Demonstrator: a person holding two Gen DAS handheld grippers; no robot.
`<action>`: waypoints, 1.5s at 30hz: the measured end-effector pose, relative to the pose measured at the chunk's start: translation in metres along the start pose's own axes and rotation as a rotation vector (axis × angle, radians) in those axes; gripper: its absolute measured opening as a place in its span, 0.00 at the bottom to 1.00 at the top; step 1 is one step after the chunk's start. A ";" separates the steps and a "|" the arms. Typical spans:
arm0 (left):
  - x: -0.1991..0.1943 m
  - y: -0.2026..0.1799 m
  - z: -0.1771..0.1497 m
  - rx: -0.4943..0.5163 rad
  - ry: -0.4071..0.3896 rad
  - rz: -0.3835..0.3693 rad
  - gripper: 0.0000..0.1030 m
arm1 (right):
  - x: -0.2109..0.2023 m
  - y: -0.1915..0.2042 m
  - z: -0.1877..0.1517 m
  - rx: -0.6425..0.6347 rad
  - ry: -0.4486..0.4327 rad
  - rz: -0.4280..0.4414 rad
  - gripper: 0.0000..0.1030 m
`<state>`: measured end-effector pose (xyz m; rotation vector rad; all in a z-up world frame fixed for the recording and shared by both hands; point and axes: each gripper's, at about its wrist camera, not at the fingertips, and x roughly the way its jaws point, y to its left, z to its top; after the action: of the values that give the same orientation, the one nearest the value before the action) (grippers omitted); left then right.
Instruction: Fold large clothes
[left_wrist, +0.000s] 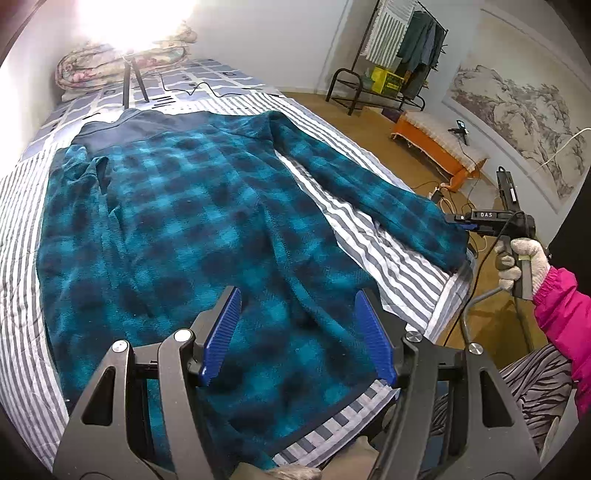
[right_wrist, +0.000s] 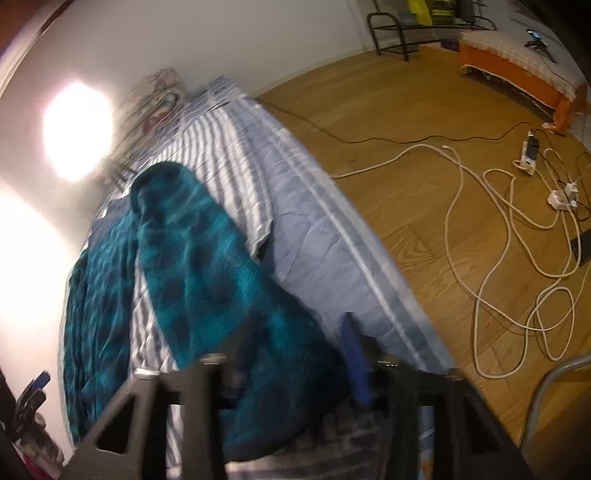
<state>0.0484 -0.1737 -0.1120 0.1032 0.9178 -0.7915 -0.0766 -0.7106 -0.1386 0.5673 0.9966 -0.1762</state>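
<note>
The soft, limp jacket (left_wrist: 192, 221) seemed best gripped at its cuff, where the right gripper (left_wrist: 463, 221) pinched the sleeve (right_wrist: 207, 258); the left gripper (left_wrist: 295, 332) hovered, fingers apart, at lower centre.

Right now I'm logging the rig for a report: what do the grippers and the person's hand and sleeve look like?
Left gripper: black triangular frame, silver bolts, ribbed blue pads. Right gripper: black pistol-grip body marked "DAS", trailing cable. Right hand: off-white knit glove, magenta sleeve.

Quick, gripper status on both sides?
Left gripper: open, hovering above the teal plaid jacket's hem, holding nothing.
Right gripper: at the jacket's sleeve cuff; blur hides whether it is clamped.
</note>
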 end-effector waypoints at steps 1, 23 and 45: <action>0.000 0.000 0.000 0.000 -0.002 0.000 0.64 | -0.001 0.002 -0.002 -0.006 0.012 0.007 0.18; -0.043 0.052 0.000 -0.180 -0.106 -0.052 0.64 | -0.068 0.255 -0.056 -0.424 -0.083 0.334 0.00; 0.021 0.063 -0.034 -0.370 0.084 -0.178 0.64 | 0.037 0.314 -0.164 -0.769 0.333 0.373 0.34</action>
<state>0.0741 -0.1264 -0.1637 -0.2744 1.1501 -0.7725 -0.0548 -0.3555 -0.1209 0.0601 1.1612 0.6333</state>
